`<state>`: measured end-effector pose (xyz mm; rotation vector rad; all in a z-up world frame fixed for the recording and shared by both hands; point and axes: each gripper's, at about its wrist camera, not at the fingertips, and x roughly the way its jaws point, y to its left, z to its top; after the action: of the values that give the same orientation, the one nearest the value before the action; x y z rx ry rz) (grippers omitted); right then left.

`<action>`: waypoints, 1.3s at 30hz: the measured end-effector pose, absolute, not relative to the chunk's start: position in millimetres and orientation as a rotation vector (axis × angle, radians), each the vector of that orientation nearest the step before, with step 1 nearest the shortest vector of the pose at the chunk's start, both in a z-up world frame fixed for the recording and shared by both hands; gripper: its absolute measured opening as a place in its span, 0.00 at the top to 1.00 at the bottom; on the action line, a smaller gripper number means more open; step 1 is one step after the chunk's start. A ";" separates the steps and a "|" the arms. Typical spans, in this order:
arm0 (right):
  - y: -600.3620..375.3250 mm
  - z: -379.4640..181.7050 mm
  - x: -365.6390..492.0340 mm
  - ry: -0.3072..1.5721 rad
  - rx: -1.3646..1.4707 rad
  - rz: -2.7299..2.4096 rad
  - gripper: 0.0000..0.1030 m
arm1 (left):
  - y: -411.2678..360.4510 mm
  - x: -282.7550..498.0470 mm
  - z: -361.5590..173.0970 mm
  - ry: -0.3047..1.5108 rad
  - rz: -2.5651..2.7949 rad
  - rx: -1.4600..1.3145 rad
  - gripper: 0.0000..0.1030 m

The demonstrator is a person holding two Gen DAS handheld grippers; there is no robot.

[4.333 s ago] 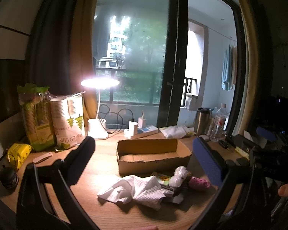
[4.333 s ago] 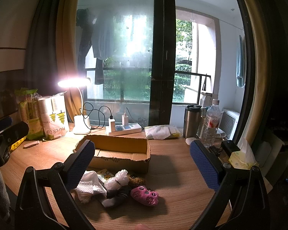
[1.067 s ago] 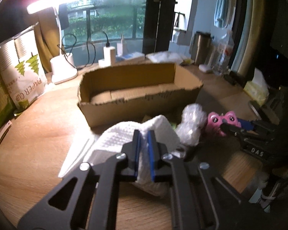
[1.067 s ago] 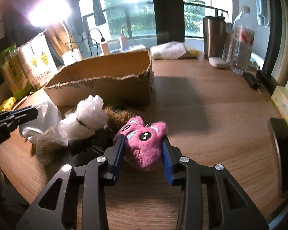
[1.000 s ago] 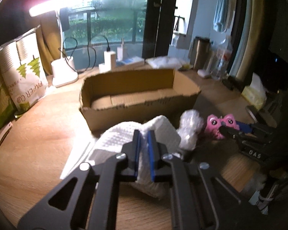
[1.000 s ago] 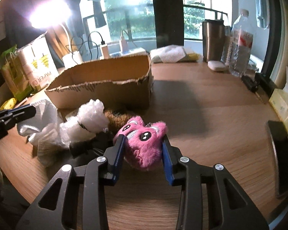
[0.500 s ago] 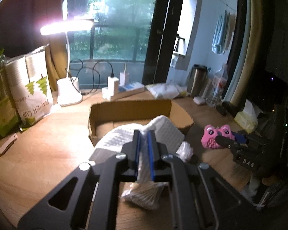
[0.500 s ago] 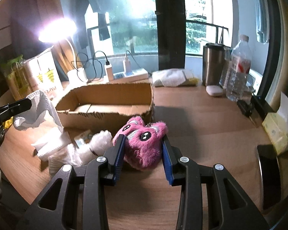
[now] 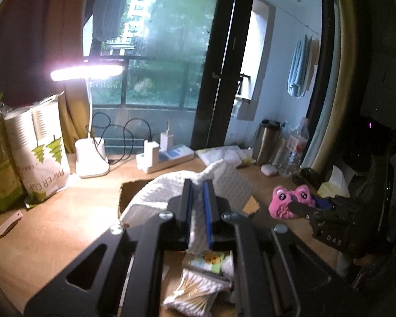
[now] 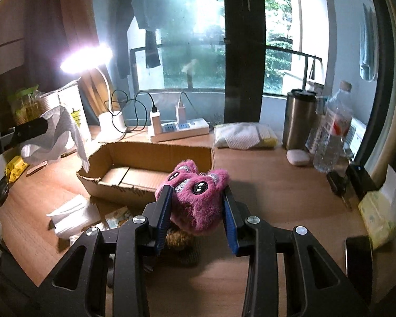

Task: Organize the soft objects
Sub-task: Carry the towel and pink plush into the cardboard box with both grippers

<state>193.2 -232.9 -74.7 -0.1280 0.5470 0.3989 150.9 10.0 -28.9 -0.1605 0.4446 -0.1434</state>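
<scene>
The left gripper (image 9: pixel 197 185) has its blue-padded fingers pressed nearly together, pinching a fold of white waffle-textured cloth (image 9: pixel 171 192). The cloth hangs off the desk, bunched and limp, and hides most of the box (image 9: pixel 124 192) behind it. In the right wrist view the same cloth (image 10: pixel 63 132) droops from the gripper tip at 9 o'clock, off the box's left end.

The right gripper (image 10: pixel 196 198) holds its fingers a little apart, clamped on the sides of a pink plush toy (image 10: pixel 198 198): shaggy fur, round glossy eyes, two stubby ears. The toy is lifted clear of the desk, in front of the box's near wall. From the left wrist view the toy (image 9: pixel 285 203) sits at 3 o'clock, held in the black finger tips.

The box (image 10: pixel 145 166) is an open, shallow corrugated cardboard tray with torn, ragged edges, its floor bare. It lies at the centre of the wooden desk (image 10: pixel 277 185).

On the desk at 7 o'clock from the box lie a folded white tissue (image 10: pixel 74 216) and a small printed packet (image 10: pixel 116 216). A brown fuzzy lump (image 10: pixel 178 237) lies under the toy. Below the left gripper, a crinkly clear bag of cotton swabs (image 9: pixel 195 293) lies at 6 o'clock.

At 12 o'clock behind the box stands a white power strip (image 10: pixel 182 129) with plugged chargers.
</scene>
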 end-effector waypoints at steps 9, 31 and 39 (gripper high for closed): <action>-227.9 -66.8 216.6 0.517 -0.146 0.435 0.63 | 1.5 176.1 -23.0 0.416 -0.148 -0.155 0.92; -208.9 -98.2 279.3 0.601 -0.134 0.551 0.63 | -31.4 261.4 -85.8 0.558 -0.169 -0.181 0.92; -201.8 -115.6 291.9 0.651 -0.126 0.583 0.63 | -40.2 288.2 -121.8 0.691 -0.176 -0.198 0.92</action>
<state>291.9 -201.8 -115.6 -0.1264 0.6511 0.5830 288.2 -40.2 -121.8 -0.1982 0.6911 -0.1761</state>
